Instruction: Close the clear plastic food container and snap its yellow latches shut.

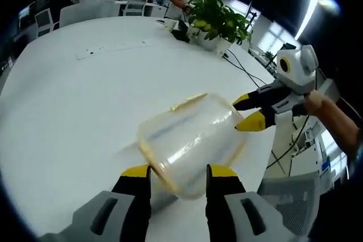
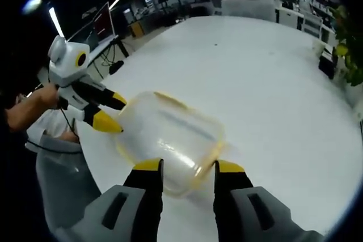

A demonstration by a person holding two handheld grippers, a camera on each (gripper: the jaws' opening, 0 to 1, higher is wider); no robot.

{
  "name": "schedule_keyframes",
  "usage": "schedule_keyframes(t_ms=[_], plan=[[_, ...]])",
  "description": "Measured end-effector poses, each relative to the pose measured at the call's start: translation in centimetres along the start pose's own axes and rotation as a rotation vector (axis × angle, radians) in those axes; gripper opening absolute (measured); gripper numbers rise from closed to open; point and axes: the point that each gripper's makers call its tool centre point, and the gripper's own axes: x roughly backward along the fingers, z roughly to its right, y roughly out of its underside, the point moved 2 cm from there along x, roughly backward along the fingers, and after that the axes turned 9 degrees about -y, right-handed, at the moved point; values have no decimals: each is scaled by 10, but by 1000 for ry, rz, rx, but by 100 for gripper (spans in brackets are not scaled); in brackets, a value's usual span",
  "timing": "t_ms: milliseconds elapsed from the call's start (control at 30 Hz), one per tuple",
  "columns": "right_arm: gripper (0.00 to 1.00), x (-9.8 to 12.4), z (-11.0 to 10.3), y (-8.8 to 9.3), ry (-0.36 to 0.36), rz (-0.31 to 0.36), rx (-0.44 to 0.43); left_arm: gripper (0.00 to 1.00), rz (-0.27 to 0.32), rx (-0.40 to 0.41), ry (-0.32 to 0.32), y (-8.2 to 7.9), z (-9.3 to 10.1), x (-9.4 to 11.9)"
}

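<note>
In the left gripper view, the clear plastic food container sits on the white table, straight ahead of my left gripper. My two yellow-tipped jaws stand apart, one on each side of the container's near end; whether they actually press on it I cannot tell. The container runs with its long axis away from me and to the right, a yellow latch showing pale along its far upper edge. My right gripper comes in from the right, its jaws apart and bracketing the container's far right corner. So each hand has one end, and I judge the latch on the far edge is nearer my right one. Beyond, a potted plant stands at the table's far edge. I can read no writing or brand on anything here.

In the right gripper view, the same container lies just ahead of my right gripper, jaws apart and flanking its near edge. Its yellow rim runs round the lid, which looks seated on top, though the blur keeps me from saying whether any latch is snapped. My left gripper reaches in from the left, jaws apart at the opposite end. No label or lettering is legible here either.
</note>
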Motion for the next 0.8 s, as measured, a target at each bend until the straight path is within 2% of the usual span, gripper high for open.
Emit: schedule_keyframes(t_ms=[800], plan=[[31, -15, -40, 7, -11, 17, -6, 31, -21, 8, -8, 31, -14, 27]])
